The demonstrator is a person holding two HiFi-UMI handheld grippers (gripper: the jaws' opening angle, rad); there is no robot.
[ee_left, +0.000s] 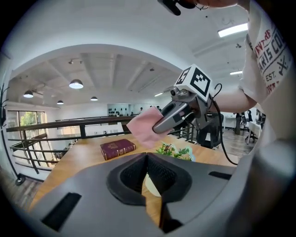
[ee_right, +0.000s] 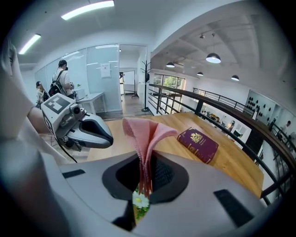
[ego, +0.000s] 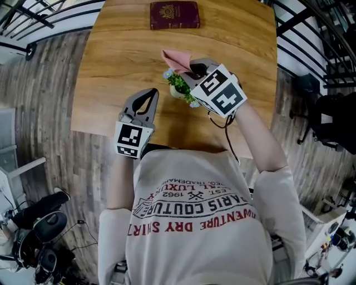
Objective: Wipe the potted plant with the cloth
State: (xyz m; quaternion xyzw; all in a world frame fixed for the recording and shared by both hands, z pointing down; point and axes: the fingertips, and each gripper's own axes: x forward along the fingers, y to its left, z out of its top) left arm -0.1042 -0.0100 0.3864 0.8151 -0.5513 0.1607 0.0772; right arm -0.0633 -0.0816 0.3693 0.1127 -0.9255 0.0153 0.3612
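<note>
The cloth [ego: 175, 60] and right tongs [ego: 193, 70] partly hide the potted plant [ego: 179, 84].

shirt [ego: 192, 207] | print is reading upside down in head view: "…ARIS COUTURE", "…VENTURE DRY SHIRT", "EST. 1962", "TRADEMARK" | left gripper view is showing "PARIS CO…", "EST." | book [ego: 174, 15], far tabletop: gold emblem, lettering too small to read

Beige red-and-black-printed T-shirt [ego: 189, 206]; grey hand-held grippers [ego: 151, 93] [ego: 189, 69], black-and-white marker cubes [ego: 133, 140] [ego: 221, 93], black cable [ego: 228, 133]
</note>
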